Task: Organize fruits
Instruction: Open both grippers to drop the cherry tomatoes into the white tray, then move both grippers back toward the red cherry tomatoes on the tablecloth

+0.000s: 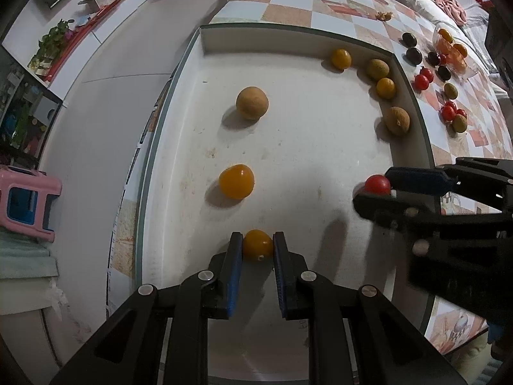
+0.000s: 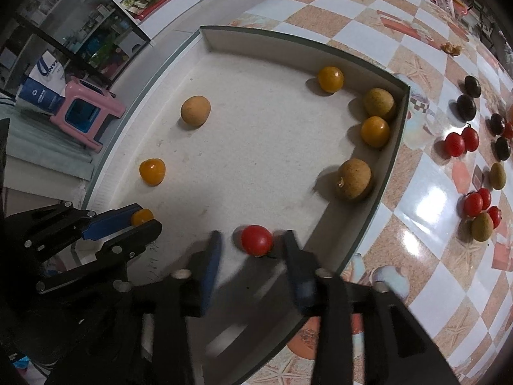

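Observation:
A white shallow box [image 1: 298,41] [image 2: 394,134] lies on the checkered table and holds several yellow and brown fruits. My left gripper [image 1: 257,245] is shut on a small yellow fruit [image 1: 258,244] near the box's near edge; it also shows in the right wrist view [image 2: 142,217]. My right gripper [image 2: 253,243] is open, its fingers either side of a red tomato [image 2: 257,240] that rests on the box floor, with gaps on both sides. The same tomato shows in the left wrist view [image 1: 377,184].
Loose red tomatoes [image 2: 455,143], dark fruits [image 2: 466,106] and brown-green fruits [image 2: 482,227] lie on the table right of the box. A clear bowl of orange fruit [image 1: 452,51] stands at the far right. A pink stool [image 1: 25,199] stands on the floor left.

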The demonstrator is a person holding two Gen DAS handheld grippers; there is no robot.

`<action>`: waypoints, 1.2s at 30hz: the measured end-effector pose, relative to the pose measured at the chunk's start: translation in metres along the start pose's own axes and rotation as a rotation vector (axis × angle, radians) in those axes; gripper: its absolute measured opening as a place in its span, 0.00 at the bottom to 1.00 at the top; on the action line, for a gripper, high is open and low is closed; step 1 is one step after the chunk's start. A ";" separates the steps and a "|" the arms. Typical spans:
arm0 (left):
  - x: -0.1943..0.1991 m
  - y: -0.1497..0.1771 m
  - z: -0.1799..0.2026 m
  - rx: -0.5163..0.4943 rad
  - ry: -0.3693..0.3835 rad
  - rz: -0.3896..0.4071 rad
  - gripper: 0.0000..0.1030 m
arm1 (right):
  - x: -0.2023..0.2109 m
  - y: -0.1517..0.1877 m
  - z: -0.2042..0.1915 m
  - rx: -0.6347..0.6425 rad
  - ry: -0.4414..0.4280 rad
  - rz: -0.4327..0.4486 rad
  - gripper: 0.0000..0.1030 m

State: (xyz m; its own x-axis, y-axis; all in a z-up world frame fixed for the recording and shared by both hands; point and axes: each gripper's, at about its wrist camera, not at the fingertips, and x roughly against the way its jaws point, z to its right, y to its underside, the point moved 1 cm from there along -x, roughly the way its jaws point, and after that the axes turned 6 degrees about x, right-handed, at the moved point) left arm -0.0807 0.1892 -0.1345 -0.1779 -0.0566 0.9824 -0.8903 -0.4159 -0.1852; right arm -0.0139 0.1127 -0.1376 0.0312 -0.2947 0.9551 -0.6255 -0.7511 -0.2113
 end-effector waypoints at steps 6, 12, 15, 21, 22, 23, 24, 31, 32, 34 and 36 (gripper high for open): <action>-0.001 -0.001 0.004 -0.004 -0.007 -0.002 0.20 | 0.001 0.001 -0.002 -0.003 -0.005 0.003 0.57; 0.000 -0.001 0.006 -0.018 -0.006 -0.011 0.30 | 0.010 -0.002 -0.007 0.007 -0.021 0.028 0.77; 0.012 -0.001 0.006 -0.013 -0.017 0.053 0.80 | 0.014 -0.005 -0.007 -0.002 -0.022 0.039 0.77; 0.018 -0.003 0.015 -0.043 -0.013 0.054 0.80 | 0.033 -0.008 0.003 -0.039 -0.040 0.083 0.78; 0.019 -0.004 0.017 -0.044 -0.017 0.054 0.80 | 0.039 -0.008 0.005 -0.044 -0.040 0.096 0.80; 0.020 -0.005 0.018 -0.044 -0.017 0.055 0.80 | 0.042 -0.008 0.006 -0.047 -0.038 0.104 0.81; 0.021 -0.006 0.020 -0.044 -0.016 0.057 0.80 | 0.048 -0.008 0.008 -0.051 -0.032 0.117 0.82; 0.037 -0.019 0.047 -0.093 0.011 0.097 0.80 | 0.079 0.002 0.046 -0.139 0.044 0.178 0.91; 0.040 -0.020 0.049 -0.100 0.017 0.102 0.80 | 0.083 0.005 0.054 -0.155 0.056 0.184 0.91; 0.046 -0.024 0.061 -0.114 0.039 0.115 0.80 | 0.090 0.015 0.073 -0.200 0.088 0.197 0.91; 0.051 -0.027 0.071 -0.126 0.055 0.126 0.80 | 0.094 0.025 0.097 -0.250 0.122 0.199 0.91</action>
State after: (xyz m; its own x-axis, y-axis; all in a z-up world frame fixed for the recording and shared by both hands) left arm -0.0359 0.1335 -0.0779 -0.3112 -0.0499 0.9490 -0.9043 -0.2915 -0.3118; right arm 0.0487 0.0087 -0.0735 -0.1948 -0.3368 0.9212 -0.7825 -0.5130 -0.3530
